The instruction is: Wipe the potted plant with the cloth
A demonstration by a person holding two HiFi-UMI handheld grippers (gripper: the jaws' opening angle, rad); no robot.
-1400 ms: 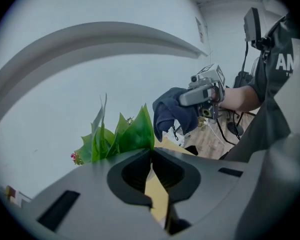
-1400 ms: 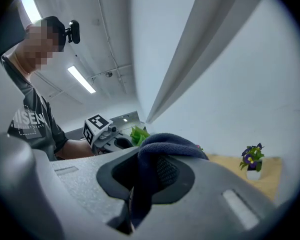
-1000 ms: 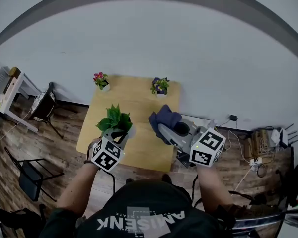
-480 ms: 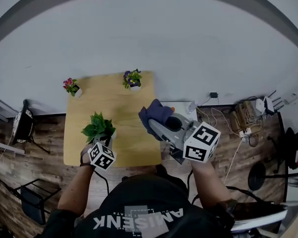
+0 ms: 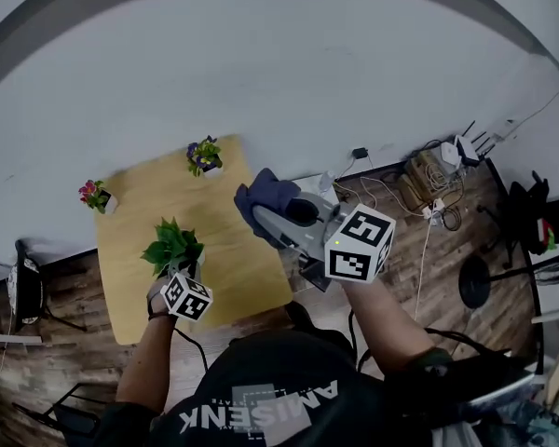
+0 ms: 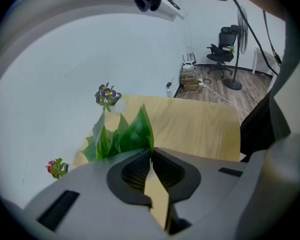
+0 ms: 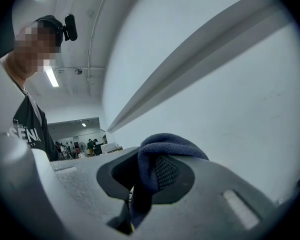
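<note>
Potted plant [image 5: 172, 245], broad green leaves in a pale pot, stands on the left half of the wooden table [image 5: 225, 250], about midway between the far and near edges. The left hand-held gripper [image 5: 181, 270] reaches down to it from the near edge, its marker cube [image 5: 186, 296] facing up. In the left gripper view this hand-held gripper [image 6: 151, 153] has its jaws closed, the tips meeting at the base of a leaf of the potted plant [image 6: 132, 134] and seemingly pinching it, with the rest of the foliage fanning out just beyond.

The right hand-held gripper [image 5: 261, 214] is raised over the table's right edge and sits apart from the plant. Its jaws are clamped on the dark blue cloth [image 5: 265, 194]. In the right gripper view, the cloth [image 7: 162, 144] bunches between the jaws and bulges out past their tips, and the hand-held gripper [image 7: 152, 166] faces the pale wall [image 7: 230, 84].

Two small flower pots stand along the table's far edge: a pink-flowered pot [image 5: 95, 196] at the left corner and a purple-flowered pot [image 5: 203, 156] towards the right corner. Both are well apart from the green plant.
</note>
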